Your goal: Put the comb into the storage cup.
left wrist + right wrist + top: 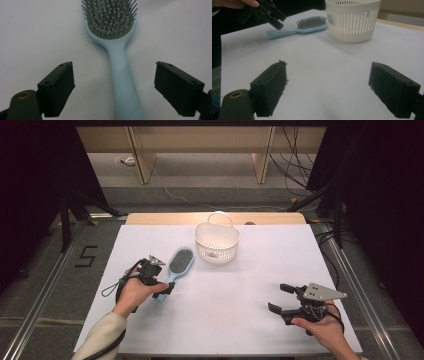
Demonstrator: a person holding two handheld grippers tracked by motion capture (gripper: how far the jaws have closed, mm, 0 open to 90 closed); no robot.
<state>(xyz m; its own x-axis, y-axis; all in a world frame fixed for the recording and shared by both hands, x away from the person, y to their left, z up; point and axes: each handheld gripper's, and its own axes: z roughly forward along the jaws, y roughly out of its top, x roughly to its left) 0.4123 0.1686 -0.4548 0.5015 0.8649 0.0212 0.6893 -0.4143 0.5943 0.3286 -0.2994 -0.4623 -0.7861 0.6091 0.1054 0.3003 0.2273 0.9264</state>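
The brush [179, 263] lies flat on the white table [235, 320], bristles up, just left of the basket [217, 242]. It's close to the basket but not touching it. The basket looks empty inside, as far as the high view shows.

The left gripper [161, 290] is at the brush's handle end. In the left gripper view the blue handle runs right up the middle between the 2 black jaws. The jaws are wide, w/ a gap on each side of the handle, so the pads aren't pressing on it yet. No grip so far.

The right gripper [280, 298] sits low on the right side of the table, well apart from the brush & basket. Its jaws are wide too, w/ nothing between them, just bare table.

So it's early on. My guess: the job is to get the brush into the basket. Done: left gripper lined up on the handle. Left to do: squeeze the handle, lift the brush, carry it over & drop it in the basket.
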